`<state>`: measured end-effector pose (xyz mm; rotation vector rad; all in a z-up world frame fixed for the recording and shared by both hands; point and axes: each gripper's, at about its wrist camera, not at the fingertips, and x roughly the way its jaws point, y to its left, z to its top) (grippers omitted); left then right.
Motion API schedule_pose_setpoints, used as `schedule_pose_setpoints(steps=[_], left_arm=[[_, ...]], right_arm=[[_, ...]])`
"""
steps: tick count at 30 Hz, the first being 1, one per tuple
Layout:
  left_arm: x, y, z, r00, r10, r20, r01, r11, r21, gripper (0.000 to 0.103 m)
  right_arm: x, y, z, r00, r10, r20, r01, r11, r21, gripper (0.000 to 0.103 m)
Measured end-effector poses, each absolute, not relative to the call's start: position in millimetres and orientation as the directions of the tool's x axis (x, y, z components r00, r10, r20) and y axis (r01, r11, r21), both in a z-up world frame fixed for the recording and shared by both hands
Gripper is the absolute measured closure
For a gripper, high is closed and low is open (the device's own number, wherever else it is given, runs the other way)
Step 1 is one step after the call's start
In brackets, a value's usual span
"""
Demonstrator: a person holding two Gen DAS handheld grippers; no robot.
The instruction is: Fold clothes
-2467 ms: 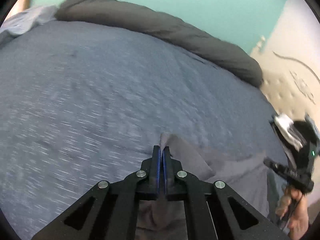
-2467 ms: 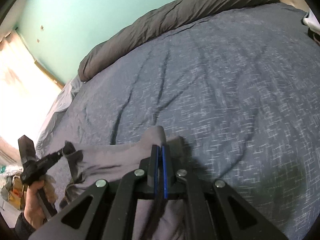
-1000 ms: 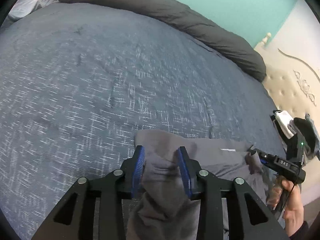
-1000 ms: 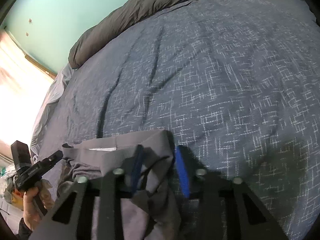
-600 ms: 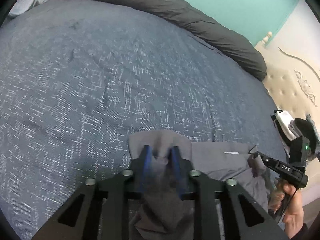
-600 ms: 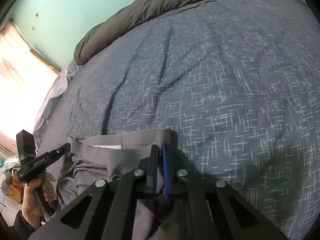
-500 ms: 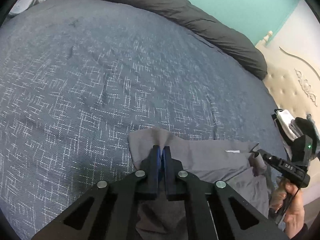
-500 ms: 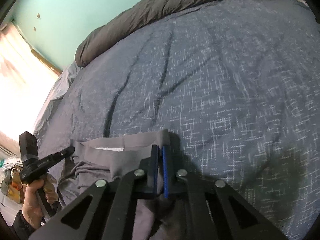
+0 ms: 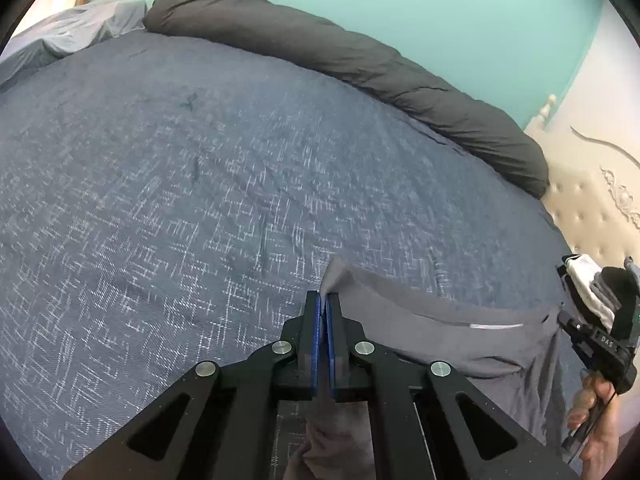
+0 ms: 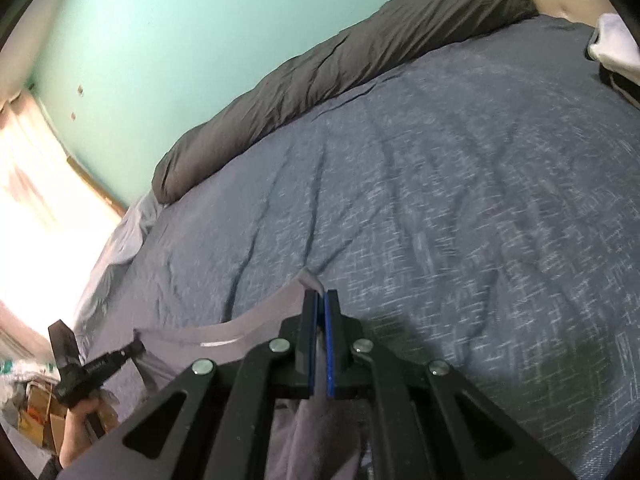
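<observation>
A wide blue-grey woven bedspread (image 9: 200, 200) spreads ahead of both tools. The soft grey cloth garment (image 9: 440, 332) stretches between them, lifted off it. The left gripper (image 9: 323, 300) and right gripper (image 10: 320, 300) each pinch a corner, jaws clamped on fabric.

"DAS" on right gripper (image 9: 560, 317)

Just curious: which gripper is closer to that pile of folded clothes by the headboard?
Right. The right gripper sits just in front of the folded pile; the left gripper is further away across the grey garment.
</observation>
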<state>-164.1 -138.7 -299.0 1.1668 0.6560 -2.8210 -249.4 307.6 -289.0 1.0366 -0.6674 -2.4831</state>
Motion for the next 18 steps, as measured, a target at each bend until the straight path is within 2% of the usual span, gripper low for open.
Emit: schedule_pose_setpoints(steps=[12,18], left_arm=[[-194.4,-128.8,-298.4,-0.73,0.153,-0.666,0.157,-0.91,-0.383,0.1],[-199.9,-122.0,-307.8,-0.699,0.167,-0.696,0.148,-0.918,-0.368,0.1]], right_arm=[[-257.9,311.4,-291.8,-0.675,-0.494,-0.549,0.148,-0.819,0.555,0.1],[-269.5,306.3,-309.8,-0.616,-0.447,-0.649,0.081,-0.855,0.512,0.097]])
